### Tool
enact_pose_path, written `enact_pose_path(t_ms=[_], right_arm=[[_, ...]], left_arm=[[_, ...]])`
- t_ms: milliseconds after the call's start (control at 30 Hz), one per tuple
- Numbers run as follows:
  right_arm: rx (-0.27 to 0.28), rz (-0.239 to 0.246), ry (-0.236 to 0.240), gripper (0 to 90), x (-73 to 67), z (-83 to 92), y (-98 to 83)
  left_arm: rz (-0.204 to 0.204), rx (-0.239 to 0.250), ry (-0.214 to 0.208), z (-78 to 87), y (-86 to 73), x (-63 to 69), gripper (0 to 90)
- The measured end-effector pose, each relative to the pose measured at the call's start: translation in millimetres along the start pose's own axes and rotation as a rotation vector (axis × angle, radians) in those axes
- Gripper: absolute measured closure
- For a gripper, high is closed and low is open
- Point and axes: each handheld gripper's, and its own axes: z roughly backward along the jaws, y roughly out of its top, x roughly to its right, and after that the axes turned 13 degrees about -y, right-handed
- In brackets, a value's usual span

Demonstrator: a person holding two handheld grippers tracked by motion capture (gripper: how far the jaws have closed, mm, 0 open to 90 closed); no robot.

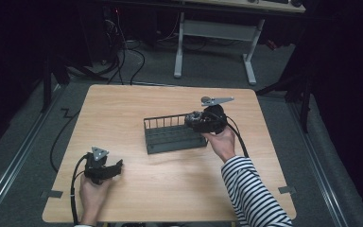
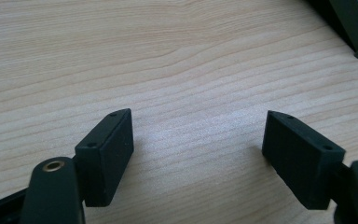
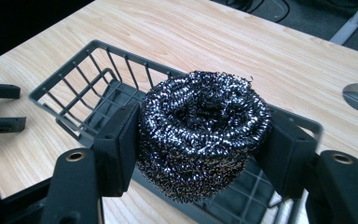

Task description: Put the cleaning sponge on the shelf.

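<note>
So the right gripper [image 3: 200, 140] is clamped on a steel wool scrubber [image 3: 203, 133], one black pad pressing into each side of the ball. The scrubber is a round, coiled wad of shiny dark wire, and it bulges out above and below the pads, so it's squeezed but not flattened. In the right gripper view it hangs just over the near rim of a dark grey wire basket [image 3: 81, 86], with the basket's slatted floor showing right under and behind it. Can't tell if the bottom of the scrubber brushes the rim or sits slightly clear of it.

From the high view the right gripper [image 1: 194, 120] is at the right-hand end of the basket [image 1: 170, 135], pointing across into it, with the person's hand [image 1: 222, 142] wrapped around the body and a striped sleeve [image 1: 253, 189] trailing back behind it. The basket itself is a long, low rectangular rack sitting flat on the wooden table [image 1: 170, 198], stretching away to the left of the right gripper.

The left gripper [image 2: 198, 149] is spread wide with nothing between the pads, just bare wood grain under it. It sits low near the tabletop. In the high view that left gripper [image 1: 118, 165] is well apart from the basket, down toward the near-left part of the table, with the basket off ahead and to its right.
</note>
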Motion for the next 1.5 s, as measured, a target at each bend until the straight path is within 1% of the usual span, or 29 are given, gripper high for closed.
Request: enact_pose_path(t_ms=[100, 133, 200, 267, 367, 433, 467, 500, 533, 667, 733, 800, 933, 1067, 1133, 1233, 1333, 1500], right_arm=[[-0.023, 0.005, -0.008, 36.1, -2.5, -10.2, 2.9], [-0.035, 0.008, -0.015, 36.0, -3.6, -17.5, 3.8], [-0.043, 0.012, -0.019, 35.9, -4.0, -20.9, 4.3], [-0.063, 0.003, -0.024, 35.8, -5.1, -28.7, 4.3], [-0.078, -0.004, -0.029, 35.7, -6.6, -33.5, 3.3], [-0.097, 0.008, -0.037, 35.4, -7.9, -38.4, 2.0], [-0.112, 0.015, -0.048, 35.2, -9.4, -43.0, 0.7], [-0.112, 0.015, -0.048, 35.2, -9.4, -43.0, 0.7], [-0.127, 0.013, -0.049, 35.1, -10.1, -47.2, -0.4], [-0.149, 0.018, -0.054, 34.7, -11.8, -53.8, -2.1], [-0.150, 0.025, -0.057, 34.6, -12.1, -55.3, -2.4], [-0.169, 0.015, -0.059, 34.2, -13.3, -58.2, -3.1], [-0.183, 0.023, -0.065, 33.6, -13.8, -62.3, -4.3], [-0.181, 0.015, -0.061, 33.5, -14.3, -63.4, -4.1], [-0.180, 0.021, -0.064, 33.1, -13.9, -64.8, -4.5], [-0.181, 0.007, -0.051, 31.1, -12.8, -64.4, -4.2], [-0.175, 0.007, -0.050, 28.6, -11.9, -62.0, -3.7], [-0.164, 0.003, -0.047, 27.4, -9.9, -57.7, -2.9]], left_arm=[[-0.001, 0.000, -0.001, 0.0, -0.1, 0.2, 25.3], [-0.001, -0.001, -0.001, 0.1, -0.1, 0.2, 25.4], [-0.001, -0.001, -0.001, 0.1, -0.1, 0.2, 25.4], [-0.002, -0.001, -0.001, 0.1, -0.1, 0.2, 25.4], [-0.001, -0.001, -0.001, 0.1, -0.1, 0.3, 25.3], [-0.002, -0.001, -0.001, 0.1, -0.1, 0.3, 25.3], [-0.002, -0.001, -0.001, 0.1, -0.2, 0.3, 25.3], [-0.002, -0.001, -0.001, 0.1, -0.2, 0.3, 25.3], [-0.001, 0.000, -0.001, 0.1, -0.2, 0.4, 25.3], [-0.002, -0.001, -0.002, 0.2, -0.2, 0.4, 25.2], [-0.002, -0.001, -0.002, 0.1, -0.2, 0.4, 25.2], [-0.002, -0.001, -0.002, 0.2, -0.2, 0.4, 25.2], [-0.002, -0.001, -0.003, 0.2, -0.2, 0.3, 25.1], [-0.001, 0.000, -0.002, 0.1, -0.3, 0.4, 25.2], [-0.001, 0.000, -0.003, 0.2, -0.3, 0.4, 25.2], [-0.001, 0.000, -0.003, 0.2, -0.3, 0.4, 25.2], [-0.002, 0.000, -0.002, 0.2, -0.3, 0.4, 25.2], [-0.002, 0.000, -0.002, 0.2, -0.3, 0.4, 25.2]])
